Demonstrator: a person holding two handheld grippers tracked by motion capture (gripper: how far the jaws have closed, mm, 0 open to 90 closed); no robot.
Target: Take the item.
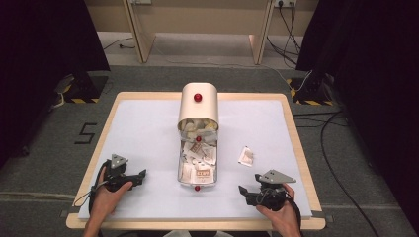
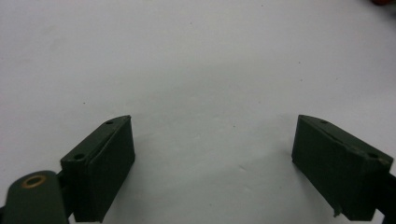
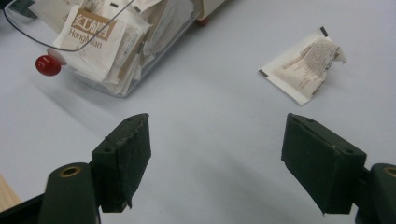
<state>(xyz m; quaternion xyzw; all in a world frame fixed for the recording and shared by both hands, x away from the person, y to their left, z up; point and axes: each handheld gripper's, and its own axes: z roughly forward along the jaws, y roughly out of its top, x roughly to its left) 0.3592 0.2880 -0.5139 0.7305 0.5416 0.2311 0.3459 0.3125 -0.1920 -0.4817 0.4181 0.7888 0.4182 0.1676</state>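
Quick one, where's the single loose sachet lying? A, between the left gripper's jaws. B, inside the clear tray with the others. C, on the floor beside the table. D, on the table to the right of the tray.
D: the loose sachet lies alone on the white table, apart from the clear tray and ahead of the right gripper.

A cream, round-topped container (image 1: pixel 197 106) with red knobs stands mid-table, its clear drawer (image 1: pixel 197 168) of paper sachets pulled toward the near edge. One loose sachet (image 1: pixel 246 156) lies right of it. Both grippers, left (image 1: pixel 142 176) and right (image 1: pixel 243 190), rest near the front corners.
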